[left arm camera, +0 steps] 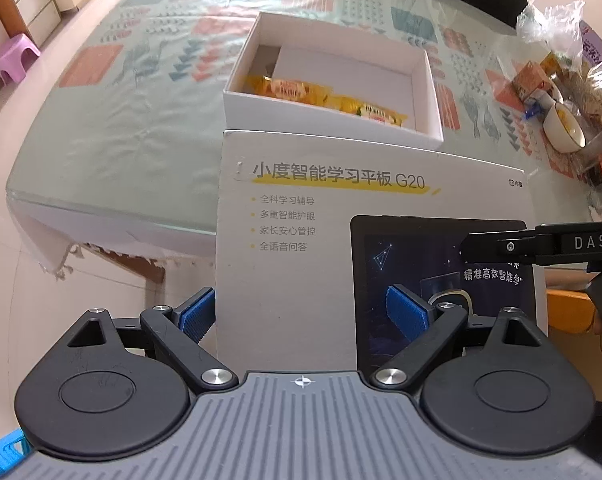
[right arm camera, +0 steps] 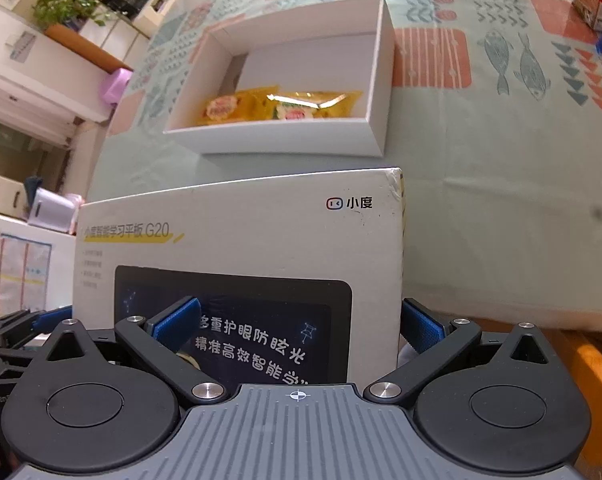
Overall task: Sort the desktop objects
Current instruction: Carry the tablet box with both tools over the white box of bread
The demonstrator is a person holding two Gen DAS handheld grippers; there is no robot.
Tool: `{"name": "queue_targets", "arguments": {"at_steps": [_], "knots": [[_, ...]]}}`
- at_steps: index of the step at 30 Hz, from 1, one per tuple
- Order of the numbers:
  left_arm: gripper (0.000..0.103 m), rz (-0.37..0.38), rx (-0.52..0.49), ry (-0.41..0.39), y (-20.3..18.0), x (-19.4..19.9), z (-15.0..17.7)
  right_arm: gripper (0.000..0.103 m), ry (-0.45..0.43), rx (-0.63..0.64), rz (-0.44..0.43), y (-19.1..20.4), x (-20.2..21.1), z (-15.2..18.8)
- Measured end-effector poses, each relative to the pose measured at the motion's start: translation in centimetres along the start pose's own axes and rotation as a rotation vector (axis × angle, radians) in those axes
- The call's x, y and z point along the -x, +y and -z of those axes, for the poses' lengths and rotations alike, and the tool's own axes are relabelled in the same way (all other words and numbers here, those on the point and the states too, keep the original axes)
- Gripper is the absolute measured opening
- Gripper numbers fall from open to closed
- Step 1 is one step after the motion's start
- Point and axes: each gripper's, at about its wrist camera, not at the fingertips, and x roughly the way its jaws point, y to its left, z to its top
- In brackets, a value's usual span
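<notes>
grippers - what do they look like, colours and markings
Both match: the left gripper and right gripper have black linkage arms with silver pivot screws, round black housings, a ribbed grey body bearing a white crosshair mark, and fingers faced with ribbed blue pads. The right gripper's black side reads "DAS" in white.

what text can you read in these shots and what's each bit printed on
"小度智能学习平板 G20": box lid, top left.
"全科学习辅导", "多重智能护眼", "家长安心管控", "全语音问答": bullets on the lid.
"小度": logo at the lid's corner.
"多重护眼防眩光", "精准高效智能学": tablet picture on the lid; the last line is cut off.
"DAS": right gripper.
Snack packets in white box: too blurred.
</notes>
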Motion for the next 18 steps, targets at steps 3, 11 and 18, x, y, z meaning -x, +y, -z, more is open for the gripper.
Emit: {"name": "queue_targets", "arguments": {"at_steps": [3,11,18], "knots": [[0.103,0.002,0.000,0.009,-0.1,-0.3,0.3,0.103,0.012,0.000,0.009,-0.2,-0.3,0.8],[0.103,0.005,-0.001,0.030,-0.3,-0.9,1.1,0.103,0.002,-0.007,0.014,-0.4,0.4,1.4],[0.103,0.001,-0.027,0.024,-0.7,-0.9,0.5,0.103,-0.015,-0.034,0.010,-0.9,-0.3,0.8]]}}
